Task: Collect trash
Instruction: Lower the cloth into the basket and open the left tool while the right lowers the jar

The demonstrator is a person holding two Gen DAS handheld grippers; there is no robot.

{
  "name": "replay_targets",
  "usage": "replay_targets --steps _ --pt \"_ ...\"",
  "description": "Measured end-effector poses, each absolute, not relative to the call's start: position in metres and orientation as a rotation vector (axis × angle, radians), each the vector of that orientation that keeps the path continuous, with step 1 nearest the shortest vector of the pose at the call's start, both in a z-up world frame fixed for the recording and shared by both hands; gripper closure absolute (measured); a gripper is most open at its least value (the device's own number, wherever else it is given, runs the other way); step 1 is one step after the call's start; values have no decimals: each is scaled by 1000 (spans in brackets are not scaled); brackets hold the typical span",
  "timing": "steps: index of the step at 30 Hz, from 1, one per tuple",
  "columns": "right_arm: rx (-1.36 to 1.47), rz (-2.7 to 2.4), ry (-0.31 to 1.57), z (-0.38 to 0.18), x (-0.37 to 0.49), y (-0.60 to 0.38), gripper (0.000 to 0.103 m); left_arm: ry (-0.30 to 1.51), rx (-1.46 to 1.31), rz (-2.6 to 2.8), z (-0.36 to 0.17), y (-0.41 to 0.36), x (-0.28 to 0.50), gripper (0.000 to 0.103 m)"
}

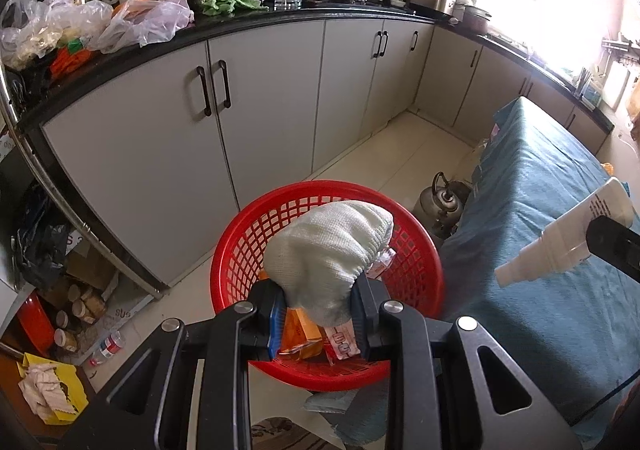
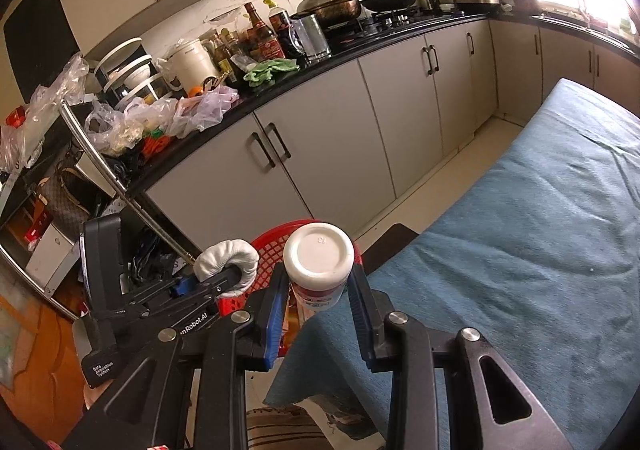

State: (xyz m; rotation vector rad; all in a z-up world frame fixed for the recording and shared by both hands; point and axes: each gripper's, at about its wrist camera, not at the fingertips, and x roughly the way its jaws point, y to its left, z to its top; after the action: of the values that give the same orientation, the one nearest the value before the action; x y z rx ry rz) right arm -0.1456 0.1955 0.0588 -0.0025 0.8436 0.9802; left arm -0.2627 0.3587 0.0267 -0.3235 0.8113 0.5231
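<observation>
My left gripper [image 1: 320,306] is shut on a white knitted cloth [image 1: 332,250] and holds it right over a red plastic basket [image 1: 240,250] on the floor. Orange and red wrappers [image 1: 308,334] lie in the basket. My right gripper [image 2: 318,290] is shut on a white plastic bottle [image 2: 320,262], seen bottom-first, beside the basket [image 2: 268,246]. In the left wrist view the bottle [image 1: 568,238] points neck-first toward the basket from the right. In the right wrist view the cloth [image 2: 228,258] shows in the left gripper.
A table with a blue cloth [image 1: 540,270] stands right of the basket. A metal kettle [image 1: 440,202] sits on the floor behind it. Grey cabinets [image 1: 160,154] under a cluttered black counter [image 1: 248,16] run along the left. Jars and a bottle [image 1: 106,346] lie on the floor at left.
</observation>
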Motion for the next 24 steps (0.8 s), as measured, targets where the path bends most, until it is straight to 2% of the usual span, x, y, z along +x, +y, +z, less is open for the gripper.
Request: replay_targets --steps 24 --pt "-16 1017 922 29 -136 230 70 861 -362 538 2 382 -256 77"
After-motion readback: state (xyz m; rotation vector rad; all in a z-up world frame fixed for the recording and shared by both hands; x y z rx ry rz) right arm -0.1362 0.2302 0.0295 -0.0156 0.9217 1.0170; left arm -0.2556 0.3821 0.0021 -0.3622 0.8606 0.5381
